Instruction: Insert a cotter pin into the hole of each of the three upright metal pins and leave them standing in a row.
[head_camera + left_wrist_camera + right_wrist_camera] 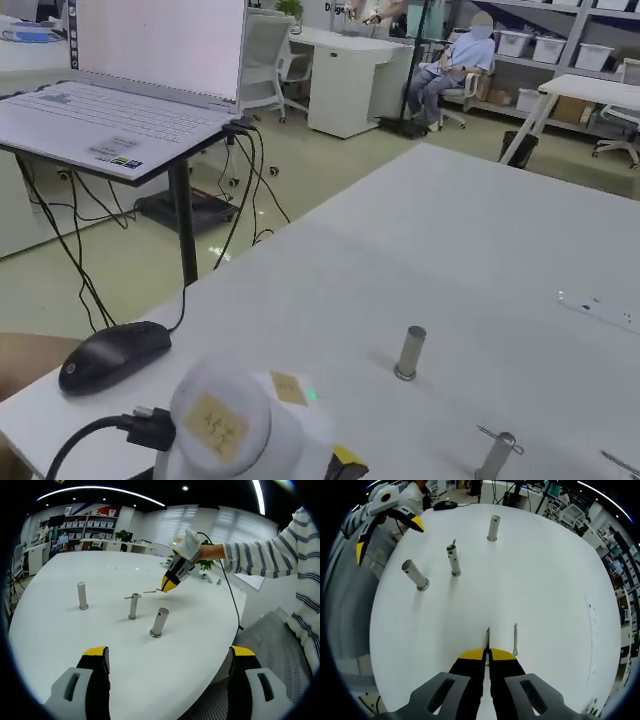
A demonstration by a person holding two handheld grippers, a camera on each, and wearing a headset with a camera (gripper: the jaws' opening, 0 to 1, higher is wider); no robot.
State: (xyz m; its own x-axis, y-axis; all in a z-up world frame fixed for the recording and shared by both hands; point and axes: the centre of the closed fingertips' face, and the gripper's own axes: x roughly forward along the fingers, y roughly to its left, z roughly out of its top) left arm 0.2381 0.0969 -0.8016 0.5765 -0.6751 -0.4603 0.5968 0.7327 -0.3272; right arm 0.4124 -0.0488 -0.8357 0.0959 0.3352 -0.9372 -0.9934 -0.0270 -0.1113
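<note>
Three upright metal pins stand in a row on the white table (60, 645): a bare one (82, 595), a middle one (133, 605) with a cotter pin through its top, and a bare near one (159, 622). My left gripper (169, 652) is open and empty, short of the row. Beyond the pins, my right gripper (165, 587) is low over the table. Its own view shows my right gripper (488, 652) shut on a cotter pin (488, 639), with a second cotter pin (515, 639) lying loose beside it. The head view catches the far pin (409, 353) and the pinned one (497, 452).
A black mouse (112, 355) lies at the table's left corner with its cable. A laptop (110, 120) sits on a stand past the edge. A white strip (600, 310) lies at the right. A gripper's white housing (225, 420) is at the bottom of the head view.
</note>
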